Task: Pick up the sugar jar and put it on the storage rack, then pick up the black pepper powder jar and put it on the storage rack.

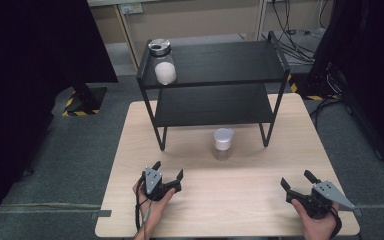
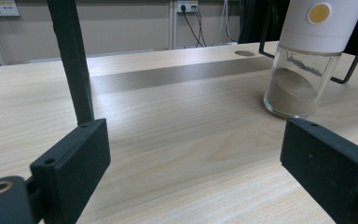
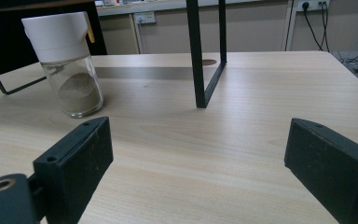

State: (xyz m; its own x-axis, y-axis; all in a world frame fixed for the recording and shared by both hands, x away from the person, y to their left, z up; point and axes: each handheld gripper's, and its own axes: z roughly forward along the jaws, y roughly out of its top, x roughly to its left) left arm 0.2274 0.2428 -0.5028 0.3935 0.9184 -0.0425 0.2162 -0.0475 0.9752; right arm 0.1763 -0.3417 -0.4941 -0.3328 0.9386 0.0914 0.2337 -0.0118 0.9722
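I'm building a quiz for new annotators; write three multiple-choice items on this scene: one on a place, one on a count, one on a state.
1. Where does the white-lidded jar stand?
A. On the shelf's top tier
B. On the table in front of the shelf
C. In the right gripper

2. How many jars are there?
A. One
B. Two
C. Four

3. How do the left gripper's jaws stand?
A. Open, holding nothing
B. Shut on a jar
C. Shut on a shelf leg

Key: 1 B, it stands on the table before the black shelf. 2 B, a metal-lidded jar is on the top tier besides. 3 A, bare table shows between its jaws.
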